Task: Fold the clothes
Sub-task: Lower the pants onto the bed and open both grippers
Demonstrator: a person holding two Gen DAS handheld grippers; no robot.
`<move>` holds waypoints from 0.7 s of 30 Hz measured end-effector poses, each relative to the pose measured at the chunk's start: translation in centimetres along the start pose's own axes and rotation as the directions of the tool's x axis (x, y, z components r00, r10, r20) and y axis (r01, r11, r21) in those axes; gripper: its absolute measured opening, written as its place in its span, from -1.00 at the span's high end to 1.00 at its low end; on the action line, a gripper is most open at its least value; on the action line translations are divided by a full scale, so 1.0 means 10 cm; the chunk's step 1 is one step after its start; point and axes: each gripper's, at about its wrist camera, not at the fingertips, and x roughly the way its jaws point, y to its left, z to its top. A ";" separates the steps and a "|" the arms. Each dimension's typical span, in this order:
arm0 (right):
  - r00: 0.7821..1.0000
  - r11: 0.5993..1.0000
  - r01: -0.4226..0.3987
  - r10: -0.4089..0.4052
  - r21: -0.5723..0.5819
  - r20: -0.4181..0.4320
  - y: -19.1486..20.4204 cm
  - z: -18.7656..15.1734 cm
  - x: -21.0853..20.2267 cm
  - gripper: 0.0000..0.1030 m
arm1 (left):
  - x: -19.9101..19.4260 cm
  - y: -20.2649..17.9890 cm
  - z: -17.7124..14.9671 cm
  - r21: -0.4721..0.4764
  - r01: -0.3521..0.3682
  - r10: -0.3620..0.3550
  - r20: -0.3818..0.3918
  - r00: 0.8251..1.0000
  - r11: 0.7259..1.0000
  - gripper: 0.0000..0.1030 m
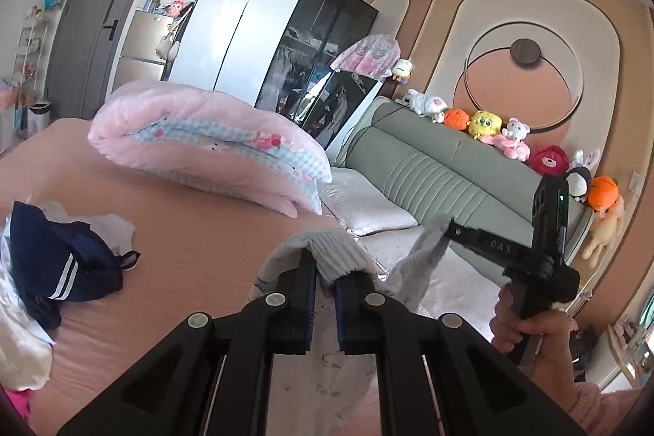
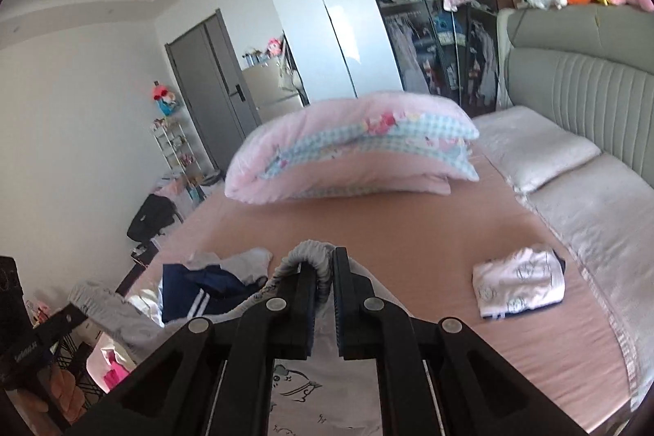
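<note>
Two hand-held grippers lift one garment above a bed (image 2: 408,231) with a pink sheet. The left gripper (image 1: 325,282) has its jaws clamped on a grey ribbed band of the pale printed garment (image 1: 327,256); the right gripper (image 2: 325,282) has its jaws likewise pressed together on a gathered grey band of the same cloth. In the left wrist view the right gripper (image 1: 445,227), held in a hand (image 1: 527,334) with a pink fleece sleeve, pinches the fabric's far end, so the held edge runs roughly sideways between the two grippers while the body hangs below, cartoon prints showing. Its full outline and long axis cannot be judged.

On the sheet lie a heap of unfolded clothes with a navy white-striped piece (image 1: 61,264), a folded pale printed garment (image 2: 519,282), and a folded pink quilt (image 2: 351,146) further back.
</note>
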 end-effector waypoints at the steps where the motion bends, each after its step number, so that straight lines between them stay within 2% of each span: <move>1: 1.000 1.000 -0.021 0.021 -0.011 0.013 0.07 0.12 0.01 0.89 | -0.02 0.00 -0.05 -0.026 0.014 -0.015 -0.016 1.000 1.000 0.88; 3: 0.994 0.993 -0.107 0.107 -0.046 -0.014 0.32 0.33 0.15 0.89 | 0.03 0.00 -0.27 -0.042 0.011 -0.013 -0.062 0.998 0.999 0.88; 5: 0.978 0.975 -0.203 0.197 -0.094 -0.064 0.62 0.46 0.31 0.89 | 0.15 0.10 -0.61 -0.098 0.013 -0.026 -0.139 0.990 0.995 0.87; 6: 0.966 0.962 -0.246 0.233 -0.118 -0.114 0.77 0.41 0.42 0.89 | 0.23 0.17 -0.79 -0.135 0.014 -0.039 -0.180 0.983 0.991 0.86; 8: 0.927 0.935 -0.327 0.288 -0.138 -0.239 1.04 0.18 0.68 0.89 | 0.38 0.32 -1.15 -0.201 0.002 -0.056 -0.265 0.963 0.980 0.81; 10: 0.894 0.932 -0.329 0.257 -0.150 -0.367 1.15 -0.26 0.93 0.89 | 0.52 0.49 -1.48 -0.229 -0.055 -0.032 -0.359 0.933 0.972 0.68; 12: 0.860 0.944 -0.285 0.175 -0.166 -0.479 1.07 -0.80 1.19 0.88 | 0.60 0.69 -1.72 -0.231 -0.122 0.009 -0.436 0.900 0.965 0.34; 13: 0.834 0.953 -0.245 0.114 -0.177 -0.540 0.98 -1.07 1.32 0.87 | 0.61 0.78 -1.78 -0.241 -0.138 0.015 -0.453 0.892 0.960 0.07; 14: 0.805 0.961 -0.210 0.065 -0.181 -0.590 0.88 -1.32 1.42 0.87 | 0.60 0.87 -1.81 -0.256 -0.148 0.015 -0.459 0.888 0.955 -0.10; 16: 0.755 0.975 -0.168 0.034 -0.143 -0.655 0.70 -1.68 1.51 0.87 | 0.58 1.00 -1.81 -0.258 -0.172 0.035 -0.462 0.886 0.951 -0.13; 17: 0.736 0.977 -0.179 0.055 -0.116 -0.675 0.64 -1.79 1.51 0.86 | 0.57 1.03 -1.78 -0.237 -0.183 0.058 -0.453 0.890 0.954 -0.13; 19: 0.722 0.976 -0.187 0.056 -0.116 -0.690 0.60 -1.91 1.47 0.86 | 0.59 1.05 -1.70 -0.195 -0.207 0.106 -0.429 0.897 0.959 -0.13; 20: 0.732 0.974 -0.178 0.034 -0.143 -0.680 0.61 -1.94 1.44 0.84 | 0.64 1.06 -1.68 -0.178 -0.209 0.117 -0.425 0.897 0.962 -0.12; 21: 0.742 0.971 -0.169 0.012 -0.170 -0.670 0.62 -1.98 1.40 0.74 | 0.70 1.07 -1.65 -0.158 -0.209 0.123 -0.430 0.894 0.965 -0.12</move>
